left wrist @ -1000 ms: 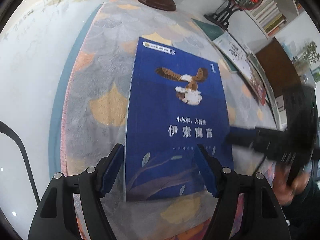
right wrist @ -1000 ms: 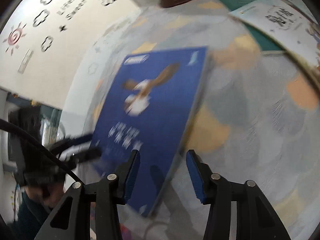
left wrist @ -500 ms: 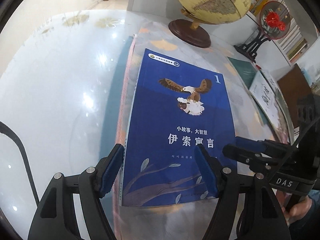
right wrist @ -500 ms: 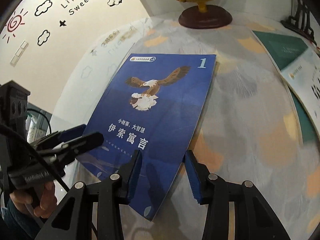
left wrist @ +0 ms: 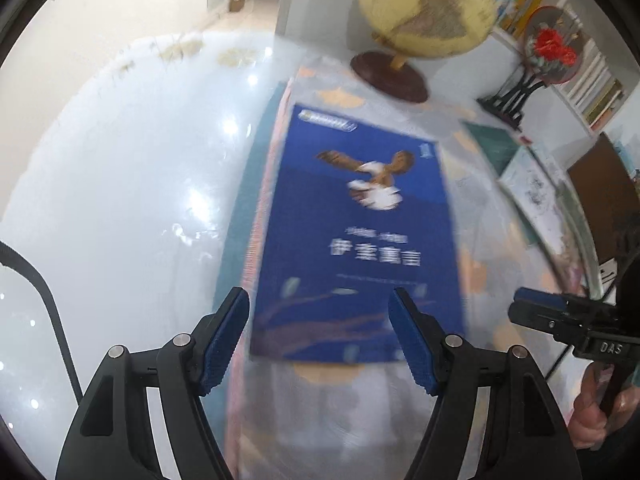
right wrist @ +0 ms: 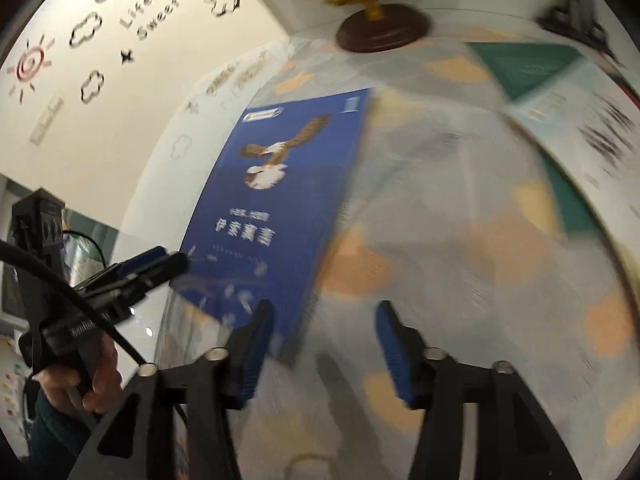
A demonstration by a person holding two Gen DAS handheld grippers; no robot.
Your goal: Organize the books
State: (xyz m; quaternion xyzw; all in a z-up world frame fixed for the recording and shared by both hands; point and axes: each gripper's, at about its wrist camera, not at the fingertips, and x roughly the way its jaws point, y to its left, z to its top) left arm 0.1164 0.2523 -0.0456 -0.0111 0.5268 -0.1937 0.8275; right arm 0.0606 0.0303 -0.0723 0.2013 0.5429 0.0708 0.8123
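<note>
The glossy white table [left wrist: 120, 200] carries a patterned cloth [right wrist: 460, 240], and on the cloth's left edge a blue book [left wrist: 360, 240] lies flat, cover up: an eagle, a "1" and white Chinese characters, blurred. Beyond the book stands a globe [left wrist: 424, 0]; right of the book lie more books [right wrist: 560, 92]. The wall reads "Life is Sweet". The left gripper [left wrist: 320, 336] hangs wide open over the book's near edge, gripping nothing. The right gripper [right wrist: 324, 344], marked "DAS", is opening, nothing between its pads, by the book's near right corner.
</note>
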